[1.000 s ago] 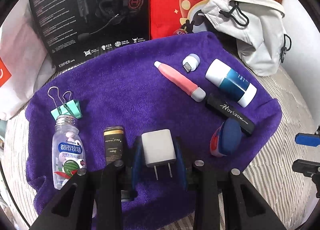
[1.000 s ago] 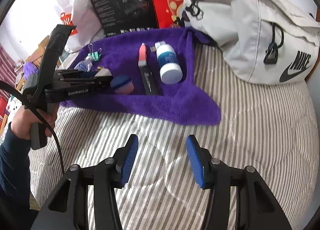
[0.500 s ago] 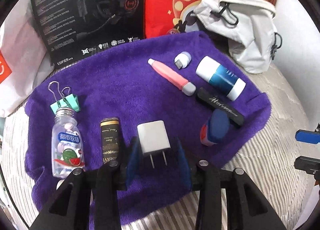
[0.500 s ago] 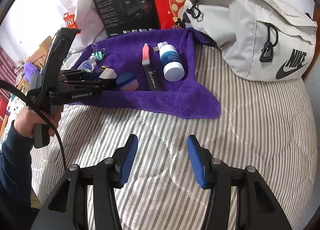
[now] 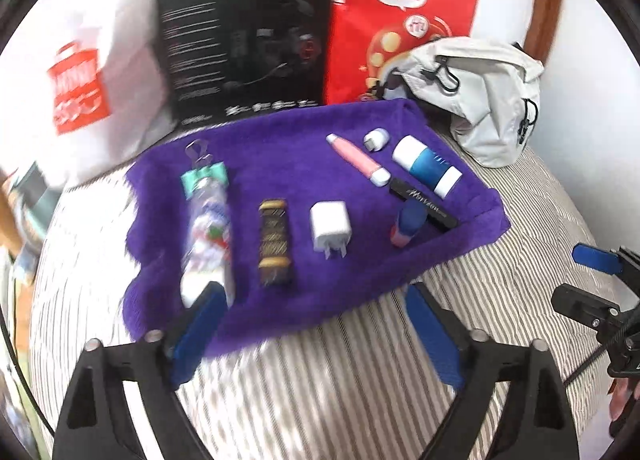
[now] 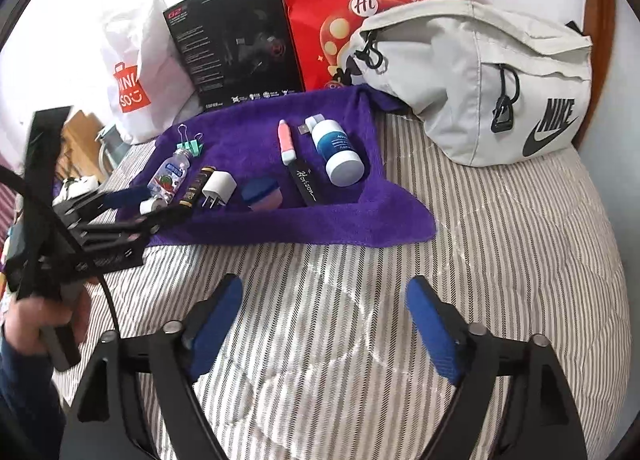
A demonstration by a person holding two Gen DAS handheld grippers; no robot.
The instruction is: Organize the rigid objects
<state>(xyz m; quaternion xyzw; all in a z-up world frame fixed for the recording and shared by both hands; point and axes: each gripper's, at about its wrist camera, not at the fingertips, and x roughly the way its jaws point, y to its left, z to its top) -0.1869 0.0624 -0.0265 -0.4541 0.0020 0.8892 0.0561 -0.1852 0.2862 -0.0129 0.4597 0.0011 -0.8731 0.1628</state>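
A purple towel (image 5: 280, 163) (image 6: 248, 139) on the bed holds a row of small objects: a clear candy bottle (image 5: 208, 232) (image 6: 168, 175), a black-gold tube (image 5: 274, 248) (image 6: 196, 187), a white plug adapter (image 5: 330, 225) (image 6: 218, 187), a blue-pink sponge (image 5: 406, 221) (image 6: 262, 195), a black bar (image 5: 424, 201) (image 6: 306, 183), a pink tube (image 5: 358, 157) (image 6: 286, 141) and a blue-white bottle (image 5: 426, 163) (image 6: 338, 151). My left gripper (image 5: 316, 334) (image 6: 132, 205) is open and empty at the towel's near edge. My right gripper (image 6: 324, 330) is open and empty over the striped bedding.
A green binder clip (image 5: 204, 175) and a small white cap (image 5: 376, 139) also lie on the towel. A black headset box (image 5: 248, 43), a red bag (image 5: 400, 19), a white shopping bag (image 6: 132, 71) and a grey Nike pouch (image 6: 480, 75) line the back.
My left gripper has let go of the white plug adapter, opened wide and pulled back toward me. The adapter now lies on the towel. My right gripper has opened wider.
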